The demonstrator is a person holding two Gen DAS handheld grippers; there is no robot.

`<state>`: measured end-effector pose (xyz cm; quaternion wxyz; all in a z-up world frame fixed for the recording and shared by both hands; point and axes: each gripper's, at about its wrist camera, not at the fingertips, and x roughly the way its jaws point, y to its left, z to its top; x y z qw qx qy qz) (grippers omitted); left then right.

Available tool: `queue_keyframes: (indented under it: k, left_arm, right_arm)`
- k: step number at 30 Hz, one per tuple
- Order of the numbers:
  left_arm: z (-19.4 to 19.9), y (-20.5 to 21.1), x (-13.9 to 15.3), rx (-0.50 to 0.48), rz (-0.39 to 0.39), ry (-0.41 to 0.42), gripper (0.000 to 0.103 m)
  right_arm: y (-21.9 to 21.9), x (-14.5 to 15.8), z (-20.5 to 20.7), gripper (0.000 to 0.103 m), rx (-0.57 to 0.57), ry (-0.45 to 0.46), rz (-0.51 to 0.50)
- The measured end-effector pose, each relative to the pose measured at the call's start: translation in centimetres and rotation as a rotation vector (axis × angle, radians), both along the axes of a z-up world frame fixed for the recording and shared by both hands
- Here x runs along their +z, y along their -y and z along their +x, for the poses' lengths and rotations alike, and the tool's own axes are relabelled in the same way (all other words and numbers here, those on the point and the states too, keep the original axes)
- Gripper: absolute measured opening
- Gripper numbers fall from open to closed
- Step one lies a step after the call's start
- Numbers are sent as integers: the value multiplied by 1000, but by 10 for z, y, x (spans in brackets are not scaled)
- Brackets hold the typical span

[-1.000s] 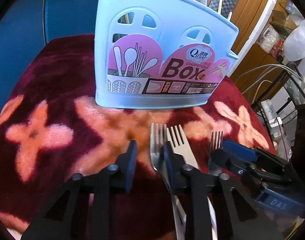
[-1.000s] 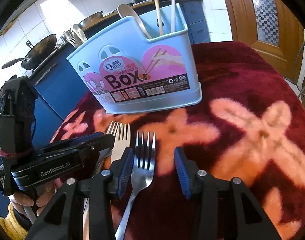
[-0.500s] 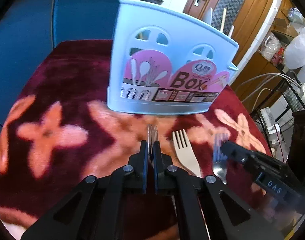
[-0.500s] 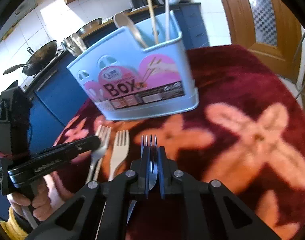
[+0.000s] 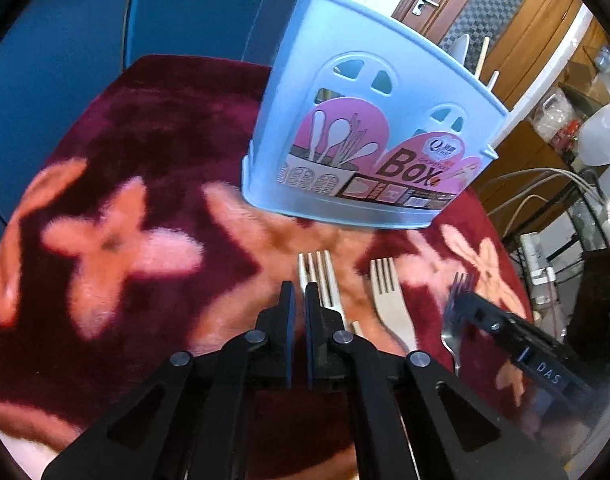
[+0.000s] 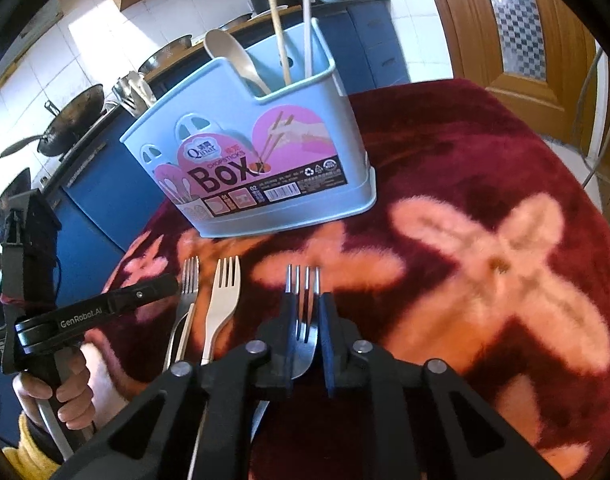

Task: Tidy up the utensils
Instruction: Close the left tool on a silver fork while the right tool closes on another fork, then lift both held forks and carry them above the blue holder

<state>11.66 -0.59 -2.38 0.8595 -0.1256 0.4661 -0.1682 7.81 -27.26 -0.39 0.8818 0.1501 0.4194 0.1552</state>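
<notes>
A light blue utensil box with a pink label stands on the red flowered cloth; it also shows in the right wrist view with a spoon and chopsticks in it. My left gripper is shut with nothing between its fingers; a metal fork lies just right of its tip. A beige fork lies beside that. My right gripper is shut on a metal fork, tines pointing at the box. The left gripper shows beside the metal fork and beige fork.
A blue cabinet stands behind the table. A wooden door is at the right. Pans and pots sit on the counter at the back left. Wire racks and bags stand off the table's right edge.
Both grippers closed from open. The right one shut on the metal fork and holds it. The left one shut, moved left, and its fork now lies outside its fingers.
</notes>
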Motion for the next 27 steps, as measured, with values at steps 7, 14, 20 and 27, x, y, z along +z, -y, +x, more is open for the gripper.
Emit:
queue_keyframes:
  k: [7, 14, 20, 27]
  left_arm:
    - [11, 11, -9, -24, -8, -36, 17]
    - [22, 12, -16, -55, -83, -44, 17]
    - [27, 12, -18, -66, -111, -39, 12]
    - [16, 6, -4, -81, -105, 12, 0]
  right_arm:
    - [0, -7, 6, 25, 18, -19, 22]
    - [1, -11, 13, 25, 34, -33, 62]
    - [3, -11, 13, 19, 30, -23, 71]
    - [7, 1, 5, 18, -10, 31, 55]
